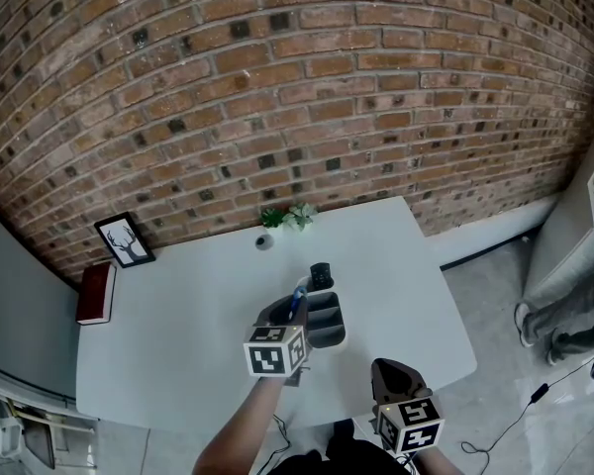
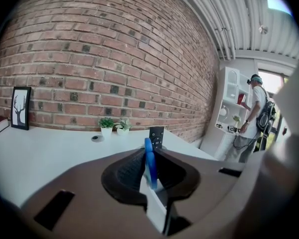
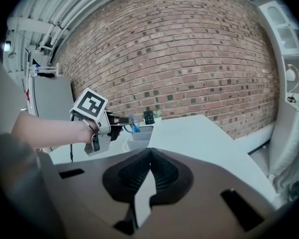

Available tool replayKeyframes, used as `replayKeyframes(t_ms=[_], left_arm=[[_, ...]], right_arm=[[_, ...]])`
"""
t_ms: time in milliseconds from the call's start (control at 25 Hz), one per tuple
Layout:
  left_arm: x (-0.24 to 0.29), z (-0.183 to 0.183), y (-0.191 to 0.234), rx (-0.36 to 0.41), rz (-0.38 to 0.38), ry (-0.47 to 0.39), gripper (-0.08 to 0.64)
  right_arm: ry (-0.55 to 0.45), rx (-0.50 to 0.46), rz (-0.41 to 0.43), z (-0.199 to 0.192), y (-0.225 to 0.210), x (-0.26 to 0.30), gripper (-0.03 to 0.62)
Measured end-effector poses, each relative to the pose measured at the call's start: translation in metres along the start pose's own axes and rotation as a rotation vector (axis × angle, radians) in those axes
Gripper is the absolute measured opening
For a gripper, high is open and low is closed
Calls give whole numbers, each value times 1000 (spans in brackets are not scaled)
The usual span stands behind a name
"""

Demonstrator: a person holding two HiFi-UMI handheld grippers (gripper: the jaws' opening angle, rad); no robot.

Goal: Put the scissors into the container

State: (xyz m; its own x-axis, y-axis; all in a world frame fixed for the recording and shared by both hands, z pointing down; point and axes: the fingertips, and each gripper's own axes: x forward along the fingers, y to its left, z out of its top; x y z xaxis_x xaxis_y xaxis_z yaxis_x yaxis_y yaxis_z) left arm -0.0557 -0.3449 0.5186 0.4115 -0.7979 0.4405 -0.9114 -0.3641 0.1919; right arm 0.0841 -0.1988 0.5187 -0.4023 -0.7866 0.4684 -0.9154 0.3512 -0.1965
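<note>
Left gripper view shows the left gripper (image 2: 150, 159) with its jaws clamped on the blue handle of the scissors (image 2: 149, 164), which stand on edge between the ribbed pads. Beyond them lies the white table (image 2: 50, 148), with a small black remote (image 2: 156, 136) upright near the middle. Two little potted plants (image 2: 113, 126) stand by the brick wall (image 2: 104, 59). A framed deer picture (image 2: 20, 107) leans against the wall at the far left. At the right a person (image 2: 254, 113) stands by a white shelf (image 2: 228, 106).

In the head view the scissors sit over the near left end of the grey container (image 1: 329, 336), which has several compartments and lies near the middle of the table. Whether the blades already touch it cannot be told. The remote is just behind the container's far end. A red book (image 1: 96, 293) lies at the table's left edge, below the picture.

The right gripper (image 1: 396, 372) hangs at the table's near edge, well apart from the container. In the right gripper view its jaws are together at the tips with nothing between them, and they face the left gripper and the container across the table
</note>
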Motion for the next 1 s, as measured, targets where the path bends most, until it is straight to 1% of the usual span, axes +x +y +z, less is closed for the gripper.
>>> replayKeyframes(t_ms=[360, 560, 640, 840, 1000], left_arm=[[-2, -4, 3, -8, -20, 13, 48], [-9, -11, 4, -23, -26, 25, 96], [-12, -14, 4, -30, -32, 30, 105], [-26, -24, 3, -52, -39, 36, 110], [-38, -41, 5, -61, -32, 52, 110]], right_arm=[[8, -2, 2, -3, 3, 2, 0], [11, -7, 11, -5, 7, 3, 0], [12, -8, 14, -5, 9, 3, 0], [16, -10, 21, -7, 13, 3, 0], [15, -9, 29, -9, 18, 2, 0]])
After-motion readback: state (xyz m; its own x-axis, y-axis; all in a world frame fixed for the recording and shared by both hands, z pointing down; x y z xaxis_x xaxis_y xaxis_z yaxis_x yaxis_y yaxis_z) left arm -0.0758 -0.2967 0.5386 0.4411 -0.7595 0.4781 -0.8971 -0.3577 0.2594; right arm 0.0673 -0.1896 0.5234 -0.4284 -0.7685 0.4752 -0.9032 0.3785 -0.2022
